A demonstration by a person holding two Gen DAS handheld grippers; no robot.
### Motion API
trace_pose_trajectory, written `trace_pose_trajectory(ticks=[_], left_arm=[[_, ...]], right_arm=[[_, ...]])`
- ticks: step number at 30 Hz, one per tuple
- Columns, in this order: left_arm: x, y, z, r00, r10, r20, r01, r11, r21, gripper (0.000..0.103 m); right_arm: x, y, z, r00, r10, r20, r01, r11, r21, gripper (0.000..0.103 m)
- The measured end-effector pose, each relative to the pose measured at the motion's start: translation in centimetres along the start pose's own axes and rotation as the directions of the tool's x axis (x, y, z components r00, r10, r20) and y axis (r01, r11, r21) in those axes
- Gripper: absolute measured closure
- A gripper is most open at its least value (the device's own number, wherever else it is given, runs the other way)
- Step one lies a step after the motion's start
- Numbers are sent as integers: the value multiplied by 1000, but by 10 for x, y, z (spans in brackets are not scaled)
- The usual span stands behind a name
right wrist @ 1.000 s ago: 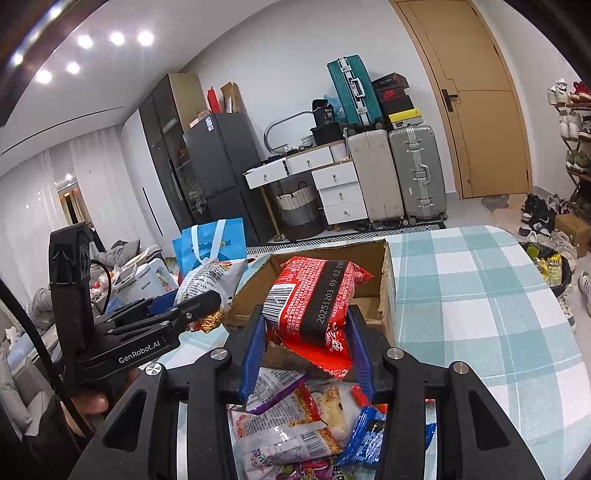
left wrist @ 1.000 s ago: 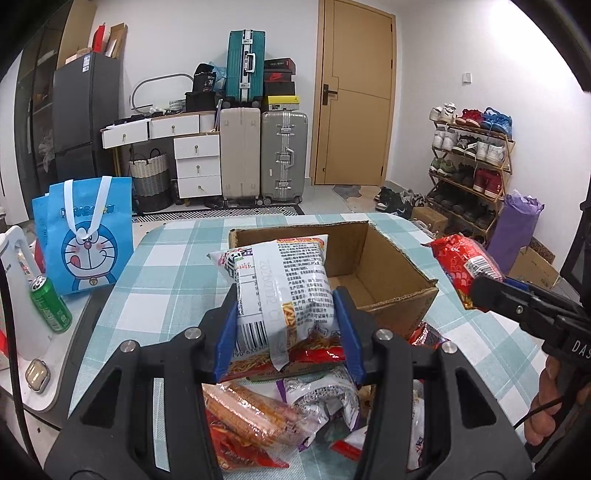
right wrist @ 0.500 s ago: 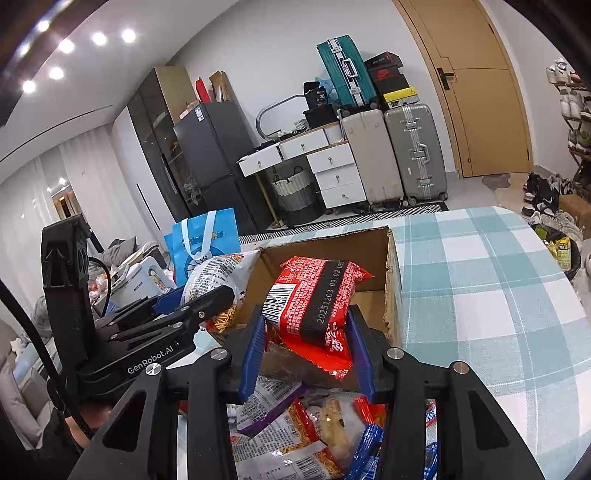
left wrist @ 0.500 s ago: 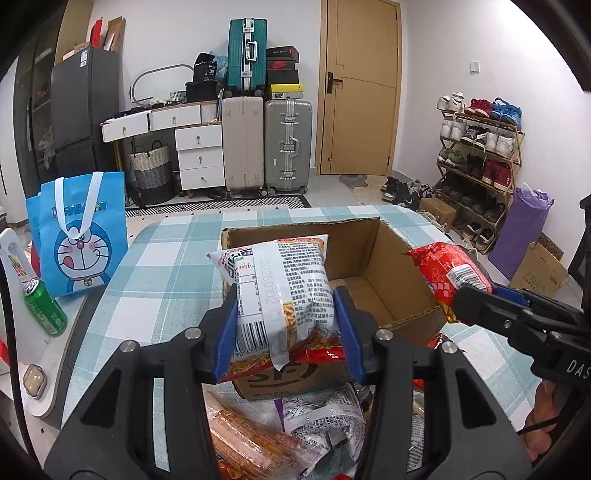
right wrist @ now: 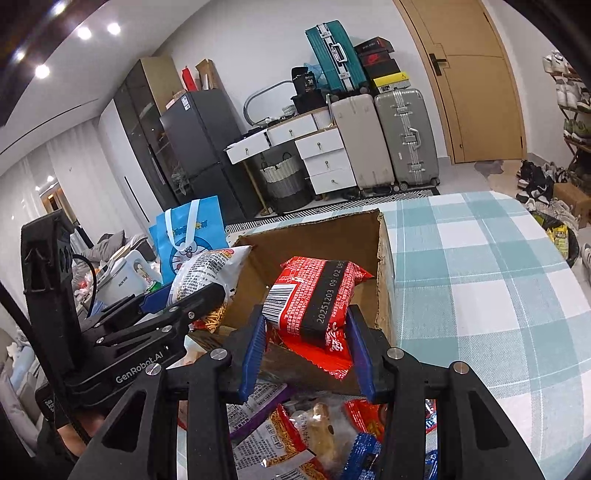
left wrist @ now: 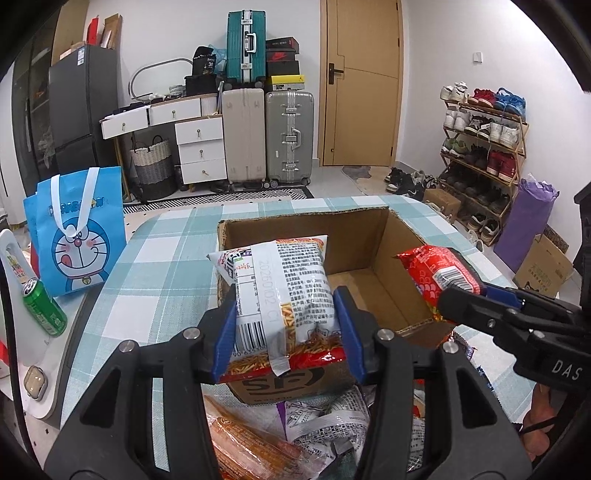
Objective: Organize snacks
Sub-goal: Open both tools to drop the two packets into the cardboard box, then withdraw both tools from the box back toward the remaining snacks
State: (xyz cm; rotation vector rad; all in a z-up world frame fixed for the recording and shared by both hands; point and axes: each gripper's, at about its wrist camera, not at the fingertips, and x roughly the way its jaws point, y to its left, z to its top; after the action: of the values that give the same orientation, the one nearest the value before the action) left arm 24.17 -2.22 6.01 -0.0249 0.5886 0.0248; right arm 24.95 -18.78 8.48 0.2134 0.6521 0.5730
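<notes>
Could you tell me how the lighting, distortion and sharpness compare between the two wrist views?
Left wrist view: even indoor light, sharp print on the white snack bag, strong fisheye bending of the door, dark vignette in the corners. Right wrist view: bright ceiling spotlights flaring at upper left, tilted room, crisp date print on the red snack packet, curved checked tablecloth.

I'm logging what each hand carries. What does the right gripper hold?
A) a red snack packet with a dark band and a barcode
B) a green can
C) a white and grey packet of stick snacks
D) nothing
A: in the right wrist view the right gripper is shut on the red snack packet, held over the cardboard box.
</notes>
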Motion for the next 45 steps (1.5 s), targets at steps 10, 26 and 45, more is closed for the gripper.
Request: trace_pose_trajectory(ticks=[10,26,45], left_arm=[[-26,7,-8,999,-46,22,47,999,-23,15],[-97,31,-54,999,-37,-11,36,998,-55,1],[-106,76,-114,991,19,-132,-36,991,-125,1]], right_arm=[[-21,4,6,997,-71,40,72,997,-19,17],[-65,-24,-38,989,-149,-10,149,988,31,0],[-60,-33,-73,959,-222,-175,227,974,6,0]])
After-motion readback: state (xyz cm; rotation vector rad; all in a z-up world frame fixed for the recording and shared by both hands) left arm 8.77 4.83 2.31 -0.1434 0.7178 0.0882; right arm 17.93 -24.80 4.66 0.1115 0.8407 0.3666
